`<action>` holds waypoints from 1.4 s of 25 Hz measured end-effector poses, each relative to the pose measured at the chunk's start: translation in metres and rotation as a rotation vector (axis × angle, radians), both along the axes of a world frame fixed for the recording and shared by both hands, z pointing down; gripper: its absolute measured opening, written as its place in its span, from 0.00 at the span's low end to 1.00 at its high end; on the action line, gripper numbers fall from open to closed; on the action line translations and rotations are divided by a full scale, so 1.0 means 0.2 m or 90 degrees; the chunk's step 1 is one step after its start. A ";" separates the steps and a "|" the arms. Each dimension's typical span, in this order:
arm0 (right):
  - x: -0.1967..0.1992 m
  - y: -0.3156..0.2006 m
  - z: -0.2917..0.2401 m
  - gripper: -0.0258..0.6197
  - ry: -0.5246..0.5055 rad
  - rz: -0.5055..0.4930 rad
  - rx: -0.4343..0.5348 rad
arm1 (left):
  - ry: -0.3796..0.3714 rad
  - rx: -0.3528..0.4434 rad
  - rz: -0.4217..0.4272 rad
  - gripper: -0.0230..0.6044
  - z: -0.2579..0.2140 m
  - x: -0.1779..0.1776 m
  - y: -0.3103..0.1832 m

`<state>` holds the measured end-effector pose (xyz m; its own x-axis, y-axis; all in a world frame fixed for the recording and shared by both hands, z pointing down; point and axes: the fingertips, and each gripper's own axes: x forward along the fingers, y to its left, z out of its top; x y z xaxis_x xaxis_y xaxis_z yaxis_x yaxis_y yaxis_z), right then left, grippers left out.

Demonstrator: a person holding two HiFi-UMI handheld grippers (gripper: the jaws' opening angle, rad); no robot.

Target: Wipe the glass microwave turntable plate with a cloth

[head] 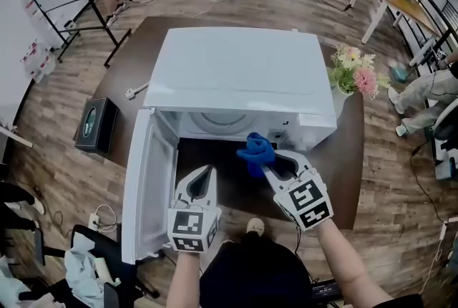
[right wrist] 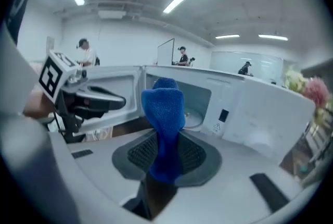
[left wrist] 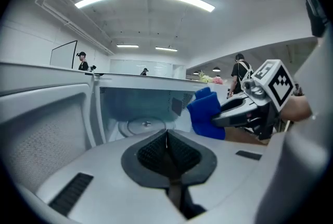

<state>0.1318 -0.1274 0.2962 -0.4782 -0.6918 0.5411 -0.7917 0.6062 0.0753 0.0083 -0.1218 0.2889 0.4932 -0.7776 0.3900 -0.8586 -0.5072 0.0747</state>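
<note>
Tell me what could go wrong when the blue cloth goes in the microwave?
The right gripper pinches only the lower end of the blue cloth, so it might slip out while rubbing. The glass plate sits inside the microwave, so the gripper may bump its walls. The shut, empty left gripper is beside the open door and could knock it.

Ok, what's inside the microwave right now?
Only the glass turntable plate shows on the microwave floor. The blue cloth, clamped in the right gripper, hides part of the cavity.

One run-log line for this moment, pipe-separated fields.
microwave: door open | turntable plate: inside cavity | right hand-held gripper: shut on blue cloth | left hand-held gripper: shut, empty
</note>
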 end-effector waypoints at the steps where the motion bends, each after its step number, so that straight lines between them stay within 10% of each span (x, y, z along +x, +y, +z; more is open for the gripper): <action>1: 0.02 0.02 -0.02 0.17 -0.050 0.020 0.000 | 0.001 0.003 0.002 0.04 -0.01 0.01 0.00; 15: 0.51 0.23 -0.07 0.17 -0.182 0.265 0.071 | 0.086 0.066 0.090 0.04 -0.12 0.26 0.03; 35: 0.65 0.31 0.06 0.17 -0.172 0.313 0.052 | 0.074 0.041 0.083 0.04 -0.02 0.40 0.08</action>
<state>0.2613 -0.0648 0.3082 -0.2027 -0.9024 0.3802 -0.9772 0.1614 -0.1381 0.0893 -0.1055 0.2850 0.6300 -0.7257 0.2764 -0.7730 -0.6201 0.1340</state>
